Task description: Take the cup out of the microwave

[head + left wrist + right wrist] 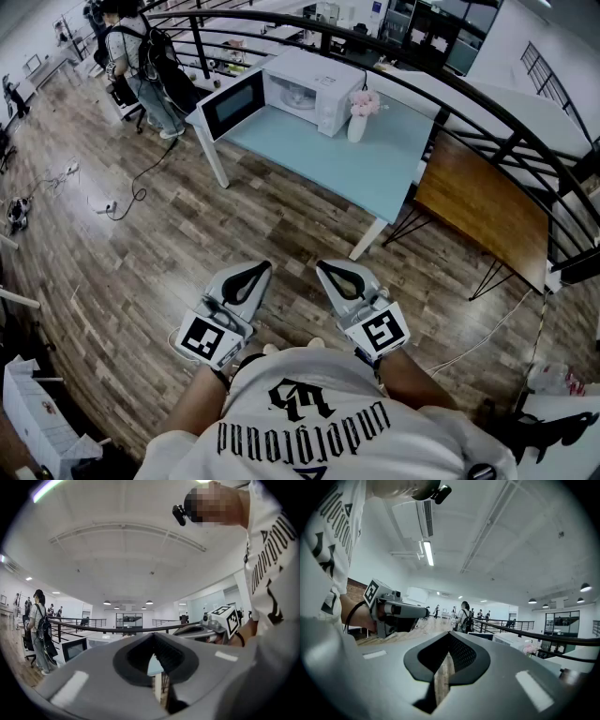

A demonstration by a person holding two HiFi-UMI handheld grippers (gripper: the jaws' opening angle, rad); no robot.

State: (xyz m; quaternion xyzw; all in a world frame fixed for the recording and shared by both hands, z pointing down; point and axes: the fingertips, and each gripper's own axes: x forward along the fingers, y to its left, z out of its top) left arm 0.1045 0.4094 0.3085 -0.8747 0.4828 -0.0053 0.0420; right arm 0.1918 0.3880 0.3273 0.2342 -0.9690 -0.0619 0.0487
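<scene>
A white microwave (309, 89) stands on a light blue table (366, 169), far ahead of me, with its door (230, 103) swung open to the left. Inside the cavity I make out a pale round shape (298, 94); whether it is the cup is too small to tell. Both grippers are held close to my body, well short of the table. My left gripper (255, 272) and my right gripper (328, 270) point level, each shut with nothing between the jaws. The left gripper view shows the open door (75, 648); the right gripper view shows the microwave (511, 641).
A white vase of pink flowers (361, 112) stands beside the microwave. A brown wooden table (483, 211) sits to the right, with a black railing (450, 112) curving behind. A person with a backpack (141, 66) stands at the table's left end. Cables (112, 202) lie on the wood floor.
</scene>
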